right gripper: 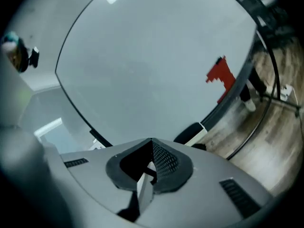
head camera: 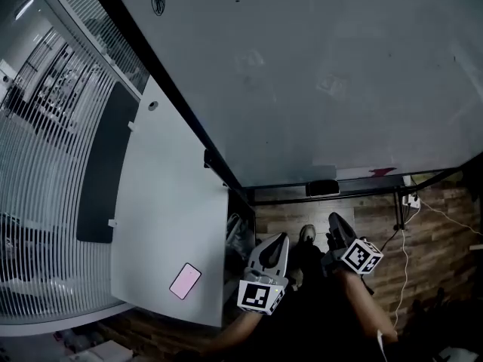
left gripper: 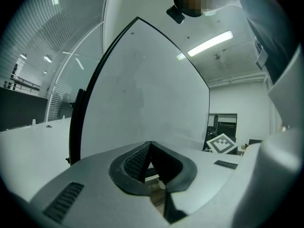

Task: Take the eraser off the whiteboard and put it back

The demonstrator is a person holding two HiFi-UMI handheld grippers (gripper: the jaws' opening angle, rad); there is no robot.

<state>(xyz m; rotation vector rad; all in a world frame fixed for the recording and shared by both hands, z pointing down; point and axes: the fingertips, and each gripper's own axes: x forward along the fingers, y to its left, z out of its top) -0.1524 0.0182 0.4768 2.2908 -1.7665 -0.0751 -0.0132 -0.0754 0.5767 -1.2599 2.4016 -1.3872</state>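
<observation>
I see both claws pressed together with nothing between them: the left gripper (left gripper: 150, 145) and the right gripper (right gripper: 152, 141) face the whiteboard (head camera: 317, 74). The eraser (head camera: 322, 188) sits on what looks like the ledge at the board's bottom edge. It is apart from both grippers and near a red mark (right gripper: 219, 76).

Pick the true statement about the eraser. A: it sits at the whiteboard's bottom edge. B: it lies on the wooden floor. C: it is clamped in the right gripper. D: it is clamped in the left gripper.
A: the eraser sits at the bottom frame of the whiteboard, while the left gripper and right gripper are both shut on nothing.
</observation>
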